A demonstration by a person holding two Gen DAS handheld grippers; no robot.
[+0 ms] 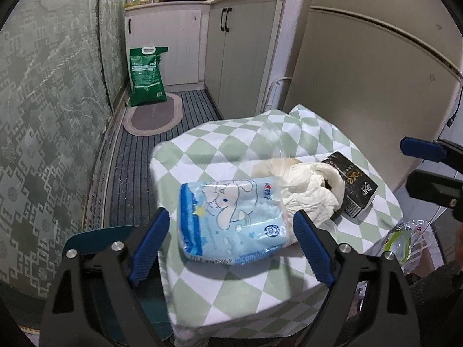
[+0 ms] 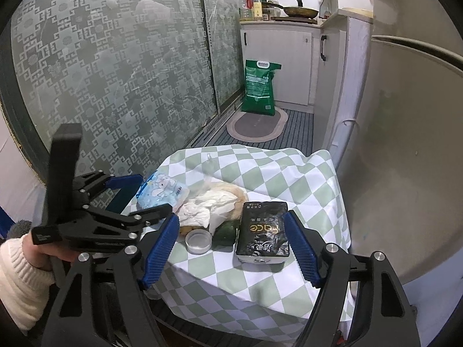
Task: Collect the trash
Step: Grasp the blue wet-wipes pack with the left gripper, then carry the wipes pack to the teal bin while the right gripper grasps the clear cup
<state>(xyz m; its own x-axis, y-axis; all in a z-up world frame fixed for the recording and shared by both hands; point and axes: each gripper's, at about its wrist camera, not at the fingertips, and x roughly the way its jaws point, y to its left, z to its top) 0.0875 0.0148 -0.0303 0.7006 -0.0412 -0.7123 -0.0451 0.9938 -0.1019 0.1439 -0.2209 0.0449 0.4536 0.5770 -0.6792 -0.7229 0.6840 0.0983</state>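
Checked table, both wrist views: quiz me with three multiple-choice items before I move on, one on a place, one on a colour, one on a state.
1. Where does the black pack lie relative to the crumpled white paper?
A. on the floor mat
B. on the checked cloth, beside the paper
C. on the kitchen counter

2. What colour is the big sack standing on the floor by the cabinets?
A. green
B. red
C. yellow

3. How does the left gripper stand at the blue tissue pack?
A. shut on it, lifted
B. open, a pad on either side of it
C. shut on nothing

Answers: 1 B, the right wrist view shows the pack on the cloth next to the paper. 2 A, the sack is green in both views. 3 B, the blue pads stand apart with the pack lying between them on the cloth.
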